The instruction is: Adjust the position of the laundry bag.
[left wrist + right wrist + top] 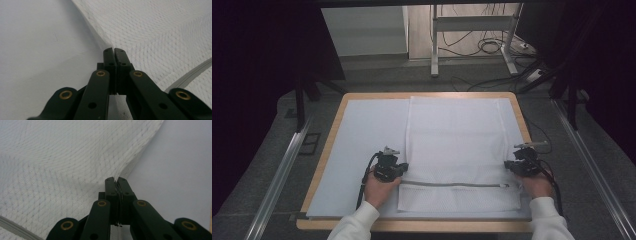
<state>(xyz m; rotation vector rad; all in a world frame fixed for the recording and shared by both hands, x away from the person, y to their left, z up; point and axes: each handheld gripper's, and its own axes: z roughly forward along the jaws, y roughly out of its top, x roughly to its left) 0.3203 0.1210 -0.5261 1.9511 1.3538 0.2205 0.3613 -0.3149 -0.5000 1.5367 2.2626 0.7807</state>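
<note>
Mesh bag [456, 145] edges, pinched by hand-held grippers

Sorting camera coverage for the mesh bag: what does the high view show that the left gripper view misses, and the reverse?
High view: the whole white mesh bag on the table, both hands and the right tool at its right edge. Left gripper view: the left tool with jaws shut on the bag's raised edge, plus the weave up close. Both: the bag's grey zipper and the white table cover.

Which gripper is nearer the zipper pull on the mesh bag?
Right. The zipper pull lies just inside the right gripper; the left gripper grips the mesh bag at the opposite edge.
</note>
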